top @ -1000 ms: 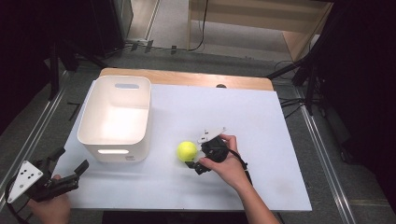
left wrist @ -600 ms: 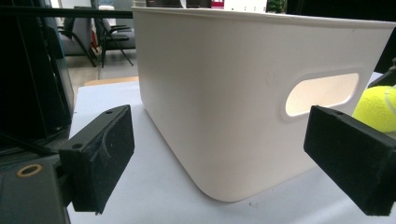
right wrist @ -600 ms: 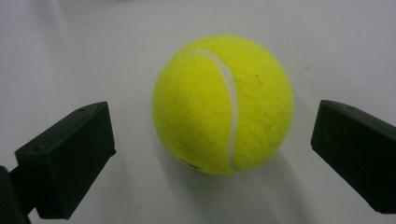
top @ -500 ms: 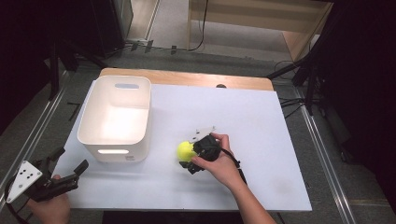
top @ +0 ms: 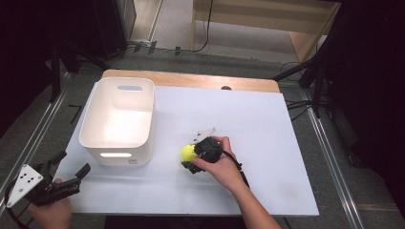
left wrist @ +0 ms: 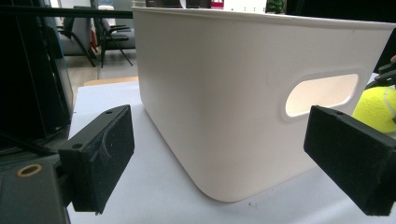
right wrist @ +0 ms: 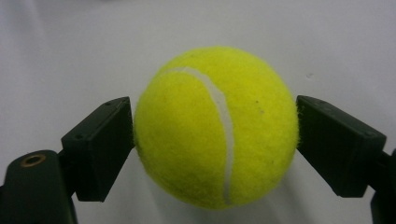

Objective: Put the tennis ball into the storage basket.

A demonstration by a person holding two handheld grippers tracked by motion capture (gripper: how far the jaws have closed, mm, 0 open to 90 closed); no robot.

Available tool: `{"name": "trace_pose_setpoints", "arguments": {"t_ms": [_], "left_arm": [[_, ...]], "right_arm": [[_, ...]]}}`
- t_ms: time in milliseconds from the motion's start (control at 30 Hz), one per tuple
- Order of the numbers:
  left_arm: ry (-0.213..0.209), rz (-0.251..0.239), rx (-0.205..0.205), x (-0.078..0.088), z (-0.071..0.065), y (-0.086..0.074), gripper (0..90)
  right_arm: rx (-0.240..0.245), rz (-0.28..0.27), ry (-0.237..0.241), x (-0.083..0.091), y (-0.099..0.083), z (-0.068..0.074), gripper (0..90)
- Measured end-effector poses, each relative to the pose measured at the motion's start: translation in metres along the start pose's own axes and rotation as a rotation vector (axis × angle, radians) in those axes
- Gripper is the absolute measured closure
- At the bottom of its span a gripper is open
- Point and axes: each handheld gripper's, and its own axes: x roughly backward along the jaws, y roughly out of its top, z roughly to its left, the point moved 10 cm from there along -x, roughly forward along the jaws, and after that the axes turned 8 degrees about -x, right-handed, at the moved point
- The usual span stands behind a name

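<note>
A yellow tennis ball [top: 187, 151] rests on the white tabletop [top: 267, 124] just right of the white bin [top: 149, 114]. My right gripper [top: 189, 155] reaches it from the right; its jaws have just been closing, and in the right gripper view both pads touch the sides of the ball [right wrist: 215, 126]. My left gripper [top: 74, 162] stands open at the table's front left corner with nothing between its jaws. The left gripper view faces the bin's near wall [left wrist: 224, 107] with its handle slot, and the ball [left wrist: 378, 107] peeks in at the right edge.
The bin looks empty from above. A wooden strip [top: 191, 80] runs along the table's far edge. Dark floor, metal rails and cables surround the table.
The right gripper slid left until the ball sat between its jaws, and the jaws then closed onto it. The left gripper has not moved.
</note>
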Motion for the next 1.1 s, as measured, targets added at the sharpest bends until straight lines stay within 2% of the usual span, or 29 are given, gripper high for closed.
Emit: {"name": "trace_pose_setpoints", "arguments": {"t_ms": [167,267,667,1100], "left_arm": [[-0.002,0.0,0.0,0.0,0.0,0.0,8.5],[-0.001,-0.003,0.006,0.0,0.0,0.0,8.6],[0.0,-0.001,0.005,0.0,0.0,0.0,8.5],[-0.001,-0.001,0.005,0.0,0.0,0.0,8.6]], "right_arm": [[-0.006,0.022,-0.02,-0.003,-0.002,0.0,14.5],[-0.003,0.013,-0.023,-0.004,-0.001,0.0,23.1],[-0.004,-0.007,-0.023,0.001,0.002,-0.003,23.7],[0.001,-0.025,0.028,0.01,0.009,0.001,23.8]]}}
